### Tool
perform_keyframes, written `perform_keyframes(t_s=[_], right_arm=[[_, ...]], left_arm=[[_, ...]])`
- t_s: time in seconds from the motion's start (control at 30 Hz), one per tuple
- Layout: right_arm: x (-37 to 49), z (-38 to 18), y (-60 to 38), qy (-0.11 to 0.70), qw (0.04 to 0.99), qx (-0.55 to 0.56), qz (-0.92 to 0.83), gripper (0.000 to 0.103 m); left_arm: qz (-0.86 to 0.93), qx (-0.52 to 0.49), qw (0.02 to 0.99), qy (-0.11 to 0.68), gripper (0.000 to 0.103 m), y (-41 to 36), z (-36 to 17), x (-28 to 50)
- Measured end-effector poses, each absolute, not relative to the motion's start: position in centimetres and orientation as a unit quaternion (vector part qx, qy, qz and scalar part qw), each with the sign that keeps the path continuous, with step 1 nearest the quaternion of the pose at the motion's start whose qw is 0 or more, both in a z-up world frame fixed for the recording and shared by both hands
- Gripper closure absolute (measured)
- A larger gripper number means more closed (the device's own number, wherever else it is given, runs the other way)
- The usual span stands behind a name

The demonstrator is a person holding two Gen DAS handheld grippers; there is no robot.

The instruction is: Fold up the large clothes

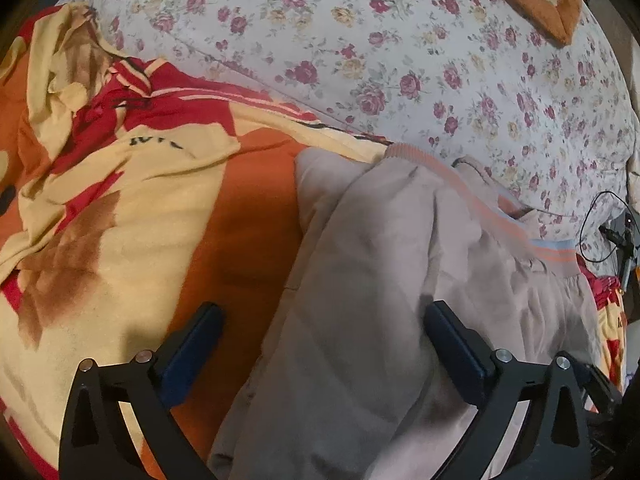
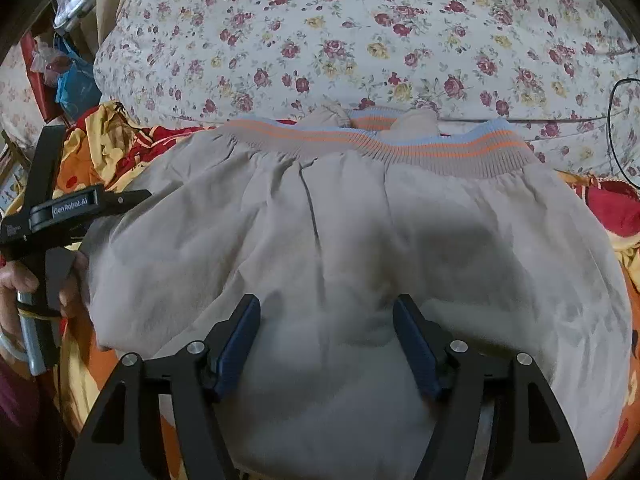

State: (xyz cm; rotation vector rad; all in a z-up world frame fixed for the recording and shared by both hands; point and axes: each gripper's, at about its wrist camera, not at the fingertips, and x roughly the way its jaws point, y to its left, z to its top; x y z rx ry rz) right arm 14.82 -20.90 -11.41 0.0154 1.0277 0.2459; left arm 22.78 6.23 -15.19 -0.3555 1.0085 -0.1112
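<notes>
My left gripper [image 1: 322,340] spread open, right gripper [image 2: 326,334] open too, beige striped-waistband trousers [image 2: 360,240] below, waistband toward frame top, legs running downward

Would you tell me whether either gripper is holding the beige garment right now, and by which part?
Nothing is held: the left gripper and right gripper both stand open over the beige garment.

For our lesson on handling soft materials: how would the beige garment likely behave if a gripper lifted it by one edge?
The beige garment would probably droop limply: it already creases and gathers below its striped ribbed band. It looks light and unlikely to slip.
</notes>
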Motion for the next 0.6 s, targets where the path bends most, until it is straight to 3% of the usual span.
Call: perform_keyframes(t_s=[0.6], right_arm=[[15.1, -11.5, -21.2, 0.49, 0.864, 0.03, 0.113, 0.032]], left_arm=[[-0.072, -0.141, 0.859, 0.487, 0.001, 5.2, -15.6, 23.2]])
